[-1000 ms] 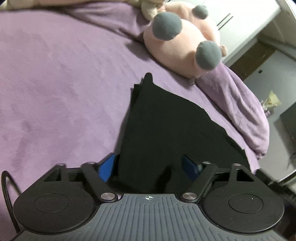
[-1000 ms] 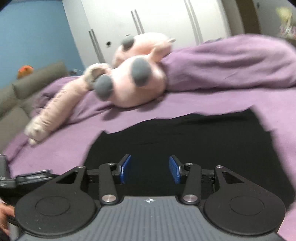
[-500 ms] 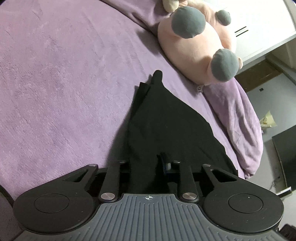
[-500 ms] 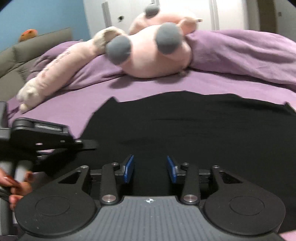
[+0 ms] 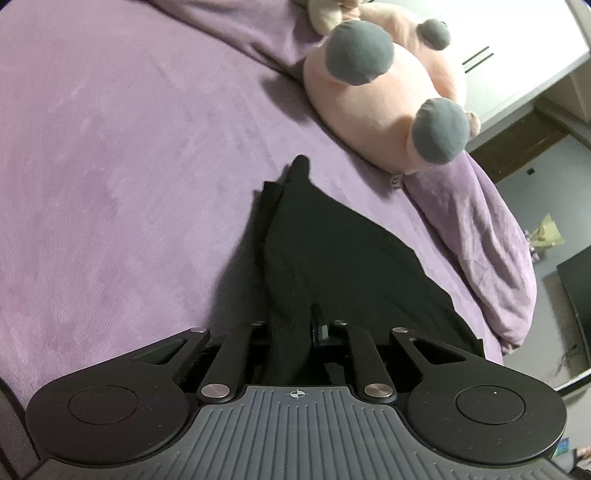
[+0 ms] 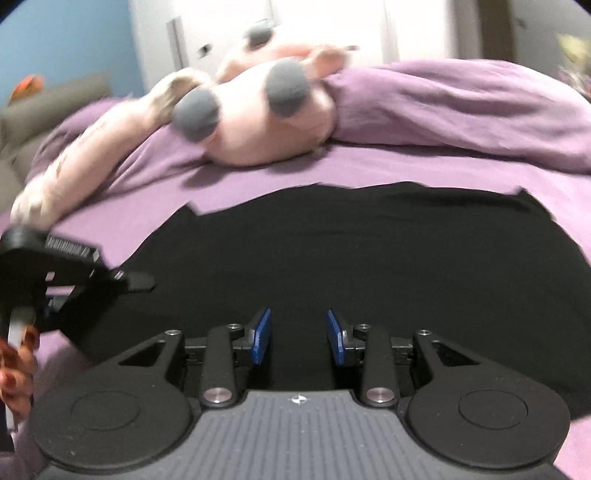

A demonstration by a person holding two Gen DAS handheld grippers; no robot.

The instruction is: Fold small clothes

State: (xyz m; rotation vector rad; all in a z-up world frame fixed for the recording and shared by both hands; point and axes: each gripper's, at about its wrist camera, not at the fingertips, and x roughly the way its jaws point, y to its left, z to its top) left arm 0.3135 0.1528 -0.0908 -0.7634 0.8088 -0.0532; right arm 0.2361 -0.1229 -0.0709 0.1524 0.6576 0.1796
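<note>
A black garment (image 5: 332, 258) lies on the purple bedspread (image 5: 129, 166). My left gripper (image 5: 291, 328) is shut on the garment's near edge, a ridge of black cloth bunched between its fingers. In the right wrist view the garment (image 6: 369, 251) spreads wide and flat. My right gripper (image 6: 298, 336) is open with blue pads (image 6: 263, 334) just above the cloth, nothing between them. The left gripper (image 6: 66, 273) shows there at the garment's left edge, held by a hand.
A pink plush toy with grey spots (image 5: 388, 92) lies beyond the garment, also in the right wrist view (image 6: 258, 110). A bunched purple blanket (image 5: 480, 240) runs along the bed's right edge. White wardrobe doors (image 6: 332, 26) stand behind.
My left gripper closed on the garment's edge and now pinches it. My right gripper moved closer over the cloth, staying open; the left gripper came into its view at the left.
</note>
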